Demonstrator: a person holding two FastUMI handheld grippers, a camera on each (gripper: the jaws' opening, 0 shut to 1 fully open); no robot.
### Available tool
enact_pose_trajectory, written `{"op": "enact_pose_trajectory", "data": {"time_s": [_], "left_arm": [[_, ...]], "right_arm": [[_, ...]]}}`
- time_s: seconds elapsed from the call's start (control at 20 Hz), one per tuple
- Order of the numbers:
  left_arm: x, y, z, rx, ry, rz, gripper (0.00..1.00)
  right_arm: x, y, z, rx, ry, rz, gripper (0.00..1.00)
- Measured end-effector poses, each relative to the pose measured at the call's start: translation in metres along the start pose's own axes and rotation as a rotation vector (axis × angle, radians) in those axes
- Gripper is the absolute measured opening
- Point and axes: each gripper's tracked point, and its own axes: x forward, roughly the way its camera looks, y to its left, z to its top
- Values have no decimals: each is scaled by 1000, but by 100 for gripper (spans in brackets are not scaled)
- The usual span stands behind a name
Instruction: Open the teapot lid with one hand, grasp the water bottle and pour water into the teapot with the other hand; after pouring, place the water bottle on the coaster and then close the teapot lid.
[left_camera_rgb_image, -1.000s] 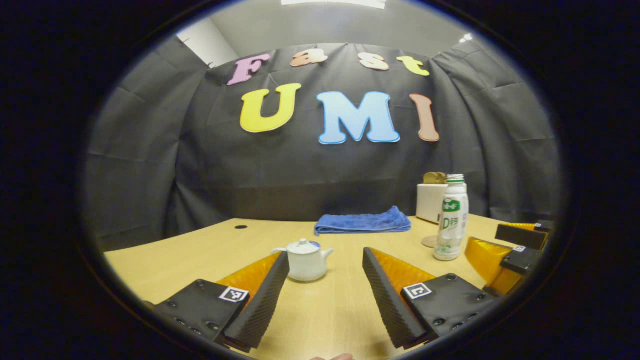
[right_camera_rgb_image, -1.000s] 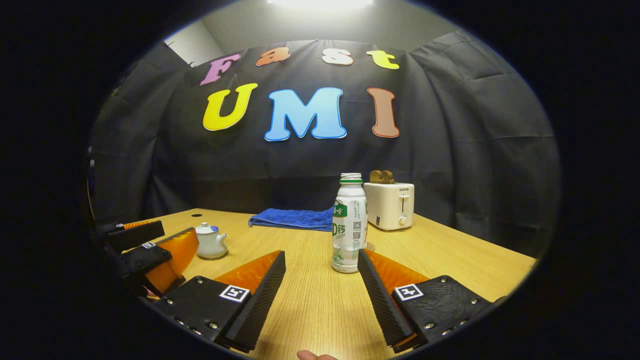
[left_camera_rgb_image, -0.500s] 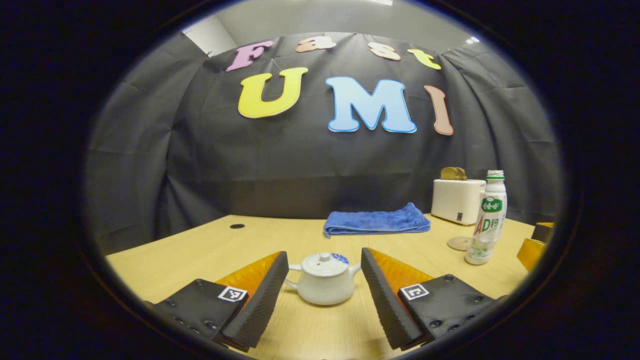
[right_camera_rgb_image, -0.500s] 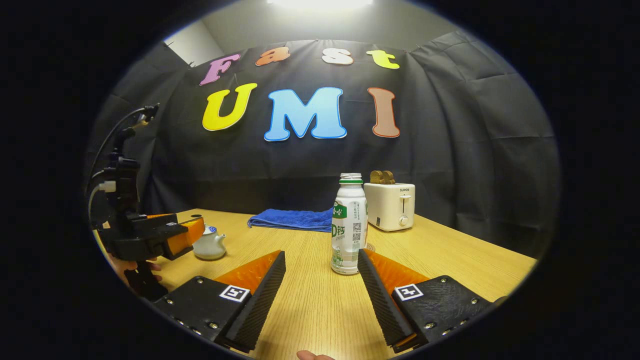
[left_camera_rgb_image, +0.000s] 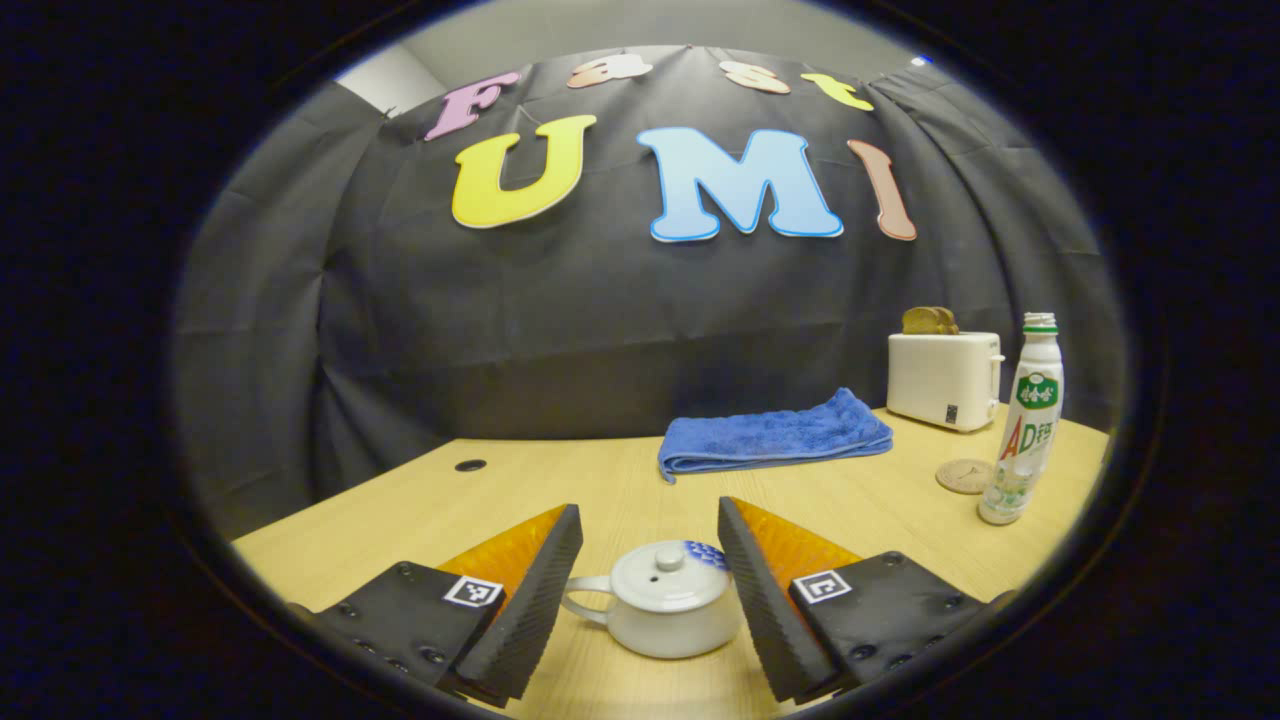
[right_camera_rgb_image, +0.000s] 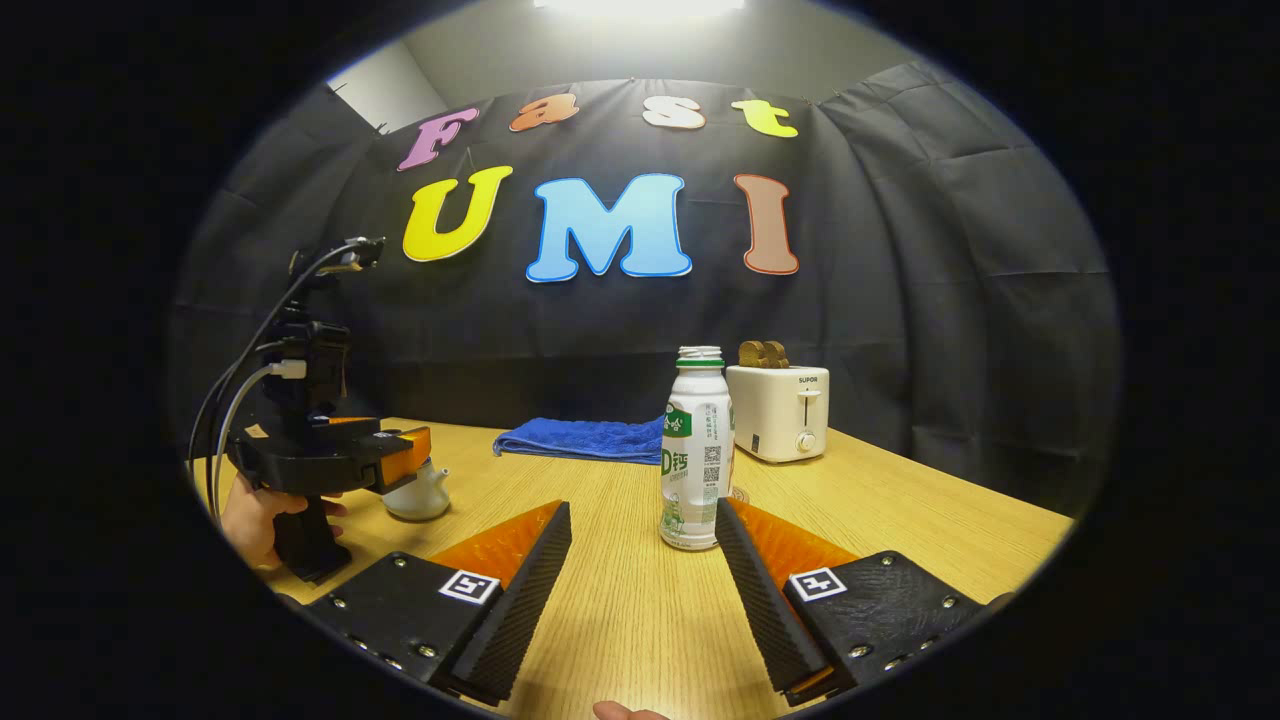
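Teapot (left_camera_rgb_image: 668, 600), white, lid (left_camera_rgb_image: 663, 572) on, knob upright, blue mark on the lid's far side. It sits on the wooden table (left_camera_rgb_image: 560, 490) toward its near edge in the left gripper view, handle to the view's left. Left gripper (left_camera_rgb_image: 650, 560) brackets it: fingers spread wide, one on each side of the pot at lid height, neither visibly pressing; whether the view's right finger touches the pot's side cannot be told.

In the right gripper view the teapot (right_camera_rgb_image: 418, 495) is at the table's left side, its top hidden behind the left gripper (right_camera_rgb_image: 405, 460), which a hand (right_camera_rgb_image: 255, 515) holds by the grip, cables running up from it.

Water bottle (right_camera_rgb_image: 695, 450), white with green cap ring, stands upright mid-table just ahead of the right gripper (right_camera_rgb_image: 640, 540). That gripper's fingers are wide apart, the bottle's base near the view's right fingertip, not between them.

Coaster (left_camera_rgb_image: 964, 475), round, lies flat just beside the bottle (left_camera_rgb_image: 1022, 420) toward the table's right edge, bare.

Farther back: folded blue towel (left_camera_rgb_image: 775, 435) near the table's far edge; white toaster (left_camera_rgb_image: 943, 378) with bread in its slots at the far right corner.
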Motion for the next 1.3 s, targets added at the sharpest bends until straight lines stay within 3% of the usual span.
{"op": "enact_pose_trajectory", "data": {"time_s": [0.2,0.35,0.5,0.55,0.6,0.7,1.05,1.15,1.2,1.3], "left_arm": [[10,4,-10,-14,52,3,73],[12,-8,-7,13,48,-33,61],[12,-11,-6,44,47,-38,37],[12,-13,-1,26,40,-47,34],[15,-12,-3,11,38,-53,19],[14,-9,-4,-8,31,-51,14],[2,-9,25,-95,-40,-91,18],[-8,-11,38,-104,-79,-104,14],[-11,-13,39,-101,-88,-109,19],[-12,-15,37,-97,-87,-122,18]], "right_arm": [[0,0,0,0,1,1,90],[0,0,0,0,0,1,90],[0,0,0,1,0,1,90],[0,0,0,1,1,1,90],[0,0,1,1,-2,2,90],[2,1,1,1,-2,8,90],[9,0,6,48,-14,33,90],[11,-6,12,41,-29,18,90],[14,-12,16,15,-40,5,90],[23,-24,26,-21,-57,-16,90]]}}
